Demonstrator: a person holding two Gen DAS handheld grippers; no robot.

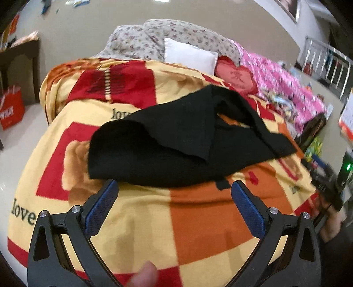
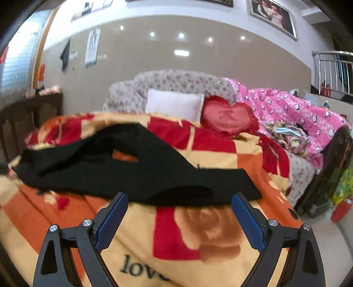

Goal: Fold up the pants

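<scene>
While pants (image 1: 167, 141) lie rumpled | left gripper (image 1: 174, 187), right gripper (image 2: 179, 198) agape near hem | blanket (image 1: 198, 220) bare

A home bedroom, bed under a red, orange and yellow rose blanket (image 2: 198, 231) (printed "love"), white pillow (image 2: 174, 104) and heart cushion (image 2: 228, 118) at frame centre, pink quilt (image 2: 286, 108) right, framed photo (image 2: 272, 15) upper right, stair railing (image 2: 331, 70) far right.

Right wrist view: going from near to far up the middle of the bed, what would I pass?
Right gripper, black pants, white pillow, floral quilt, wall.
</scene>
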